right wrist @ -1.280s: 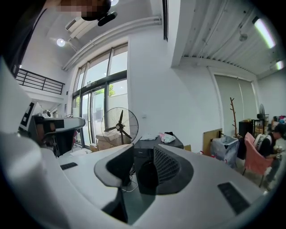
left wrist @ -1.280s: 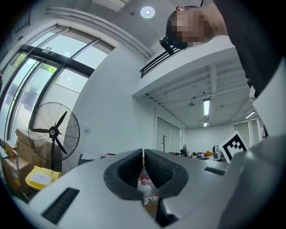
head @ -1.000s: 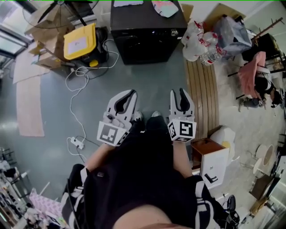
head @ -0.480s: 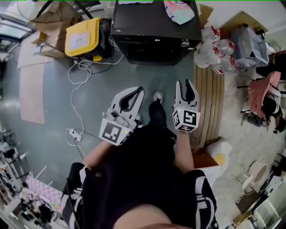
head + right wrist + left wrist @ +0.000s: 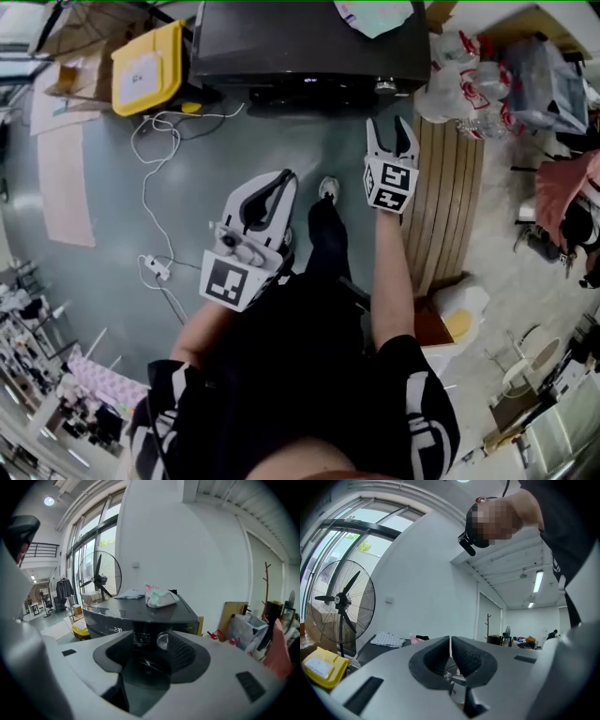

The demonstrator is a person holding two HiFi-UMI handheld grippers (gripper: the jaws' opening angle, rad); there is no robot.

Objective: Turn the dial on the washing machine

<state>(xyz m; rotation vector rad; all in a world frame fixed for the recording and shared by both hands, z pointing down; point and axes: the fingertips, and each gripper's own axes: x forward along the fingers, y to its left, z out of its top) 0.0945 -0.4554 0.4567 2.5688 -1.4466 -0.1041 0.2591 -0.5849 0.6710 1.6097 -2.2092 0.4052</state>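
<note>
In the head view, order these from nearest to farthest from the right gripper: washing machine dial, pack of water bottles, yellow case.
From the right gripper, jaws opening, nothing between them:
1. dial, just ahead of it.
2. water bottles, ahead to its right.
3. yellow case, far to the left.

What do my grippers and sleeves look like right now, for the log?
Both the left gripper and right gripper have white shells, black ribbed pads and a cube of black-and-white square markers. The right jaws are opening, empty. Black short sleeves with white stripes.
</note>
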